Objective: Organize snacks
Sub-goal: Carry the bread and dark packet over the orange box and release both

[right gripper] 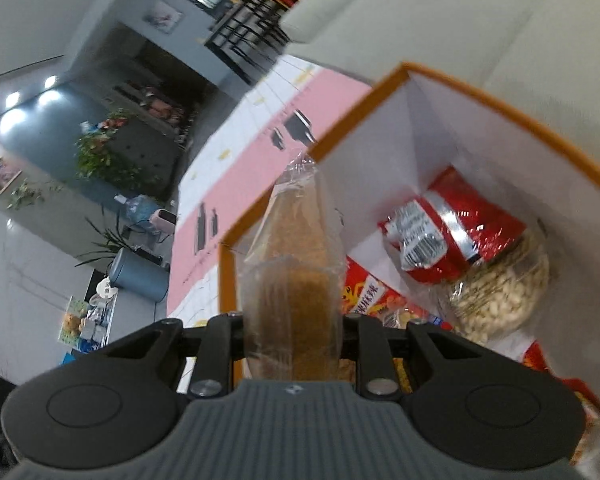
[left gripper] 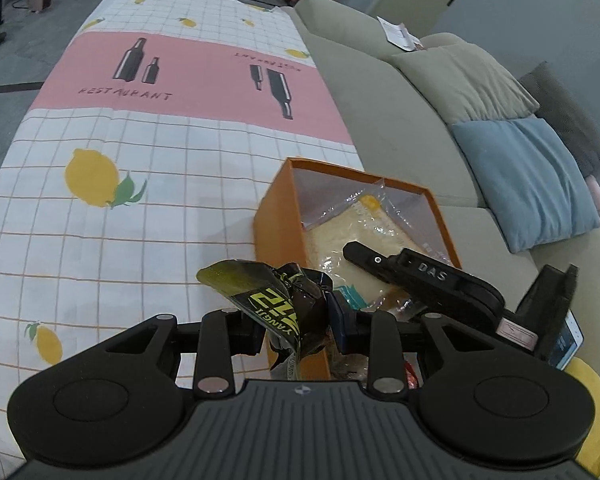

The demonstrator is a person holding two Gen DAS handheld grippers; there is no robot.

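My left gripper [left gripper: 300,320] is shut on a black and yellow snack packet [left gripper: 276,300], held at the near left corner of the orange box [left gripper: 278,216]. In the box lies bagged sliced bread [left gripper: 352,240], with the right gripper's black body [left gripper: 420,276] over it. My right gripper [right gripper: 294,320] is shut on that bagged bread [right gripper: 296,264], tilted over the orange box [right gripper: 500,108]. Inside are a red packet [right gripper: 456,224], a bag of pale nuts [right gripper: 504,292] and a red and yellow packet [right gripper: 372,296].
The box stands at the right edge of a table with a lemon and pink checked cloth [left gripper: 140,152]. A grey sofa [left gripper: 400,112] with a blue cushion [left gripper: 528,176] runs along the right. A phone [left gripper: 568,340] shows at the right.
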